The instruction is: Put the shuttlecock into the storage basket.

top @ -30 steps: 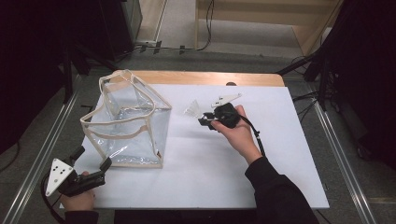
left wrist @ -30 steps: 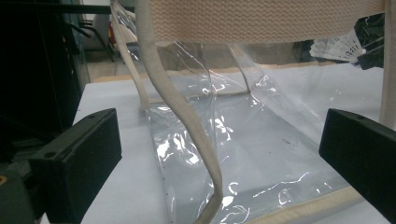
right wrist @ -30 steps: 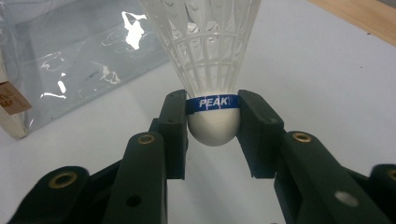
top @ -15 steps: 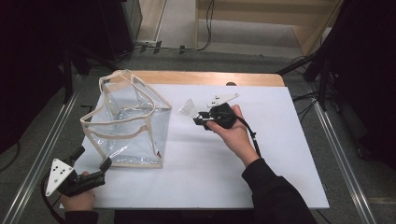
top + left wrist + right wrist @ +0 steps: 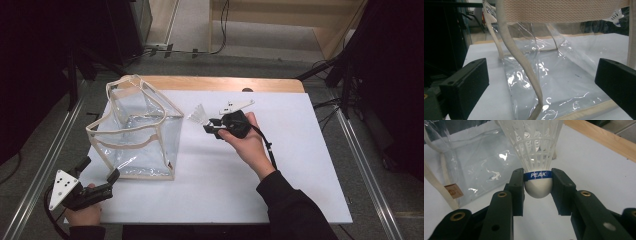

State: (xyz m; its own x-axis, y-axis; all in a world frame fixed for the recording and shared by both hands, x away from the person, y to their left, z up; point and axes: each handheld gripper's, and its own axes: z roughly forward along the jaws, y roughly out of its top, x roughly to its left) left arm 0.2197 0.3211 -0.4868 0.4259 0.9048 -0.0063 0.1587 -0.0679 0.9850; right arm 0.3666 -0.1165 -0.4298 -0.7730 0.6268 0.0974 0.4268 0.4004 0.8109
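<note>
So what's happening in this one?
A person works at a white table with a gripper in each hand. The right gripper is clamped on the white rounded head of a shuttlecock, just at its blue band, holding it beside a clear plastic bag with beige trim. The bag stands open on the table. The left gripper sits at the bag's near corner with its jaws wide apart, holding nothing. The shuttlecock is not yet in the bag.
</note>
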